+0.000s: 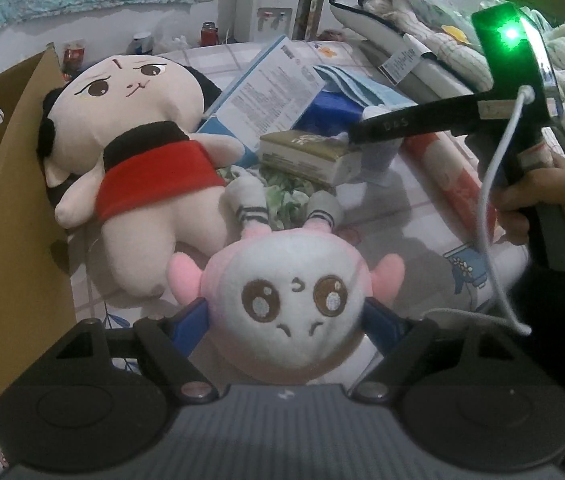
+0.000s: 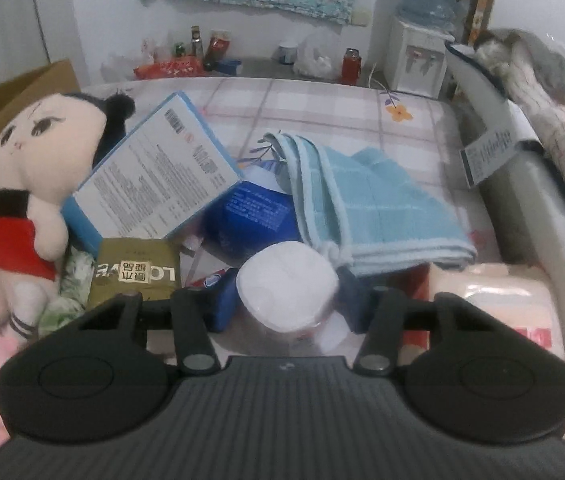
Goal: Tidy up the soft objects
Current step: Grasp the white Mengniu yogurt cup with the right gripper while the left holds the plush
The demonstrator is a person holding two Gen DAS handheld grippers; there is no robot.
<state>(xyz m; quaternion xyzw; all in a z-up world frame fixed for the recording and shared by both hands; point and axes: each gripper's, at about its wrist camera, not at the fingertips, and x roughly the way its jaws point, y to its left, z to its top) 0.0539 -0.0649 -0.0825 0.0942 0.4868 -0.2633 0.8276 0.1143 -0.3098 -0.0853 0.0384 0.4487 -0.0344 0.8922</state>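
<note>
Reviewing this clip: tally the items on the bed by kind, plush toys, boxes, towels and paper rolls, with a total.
Plush toys: 2, the red-shirted doll and the pink round-faced plush.
Boxes: 3, light blue box, olive box, dark blue box.
Towels: 1, blue towel.
Paper rolls: 1, white roll.
Total: 7

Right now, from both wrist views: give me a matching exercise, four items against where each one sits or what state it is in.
Items
1. pink plush
2. big doll
3. paper roll
4. blue towel

Places or states
A. lying against the cardboard box
B. folded on the checked sheet, behind the roll
C. between the fingers of the left hand-held gripper
D. between the fingers of the right hand-held gripper

Pairs: 1-C, 2-A, 3-D, 4-B
</note>
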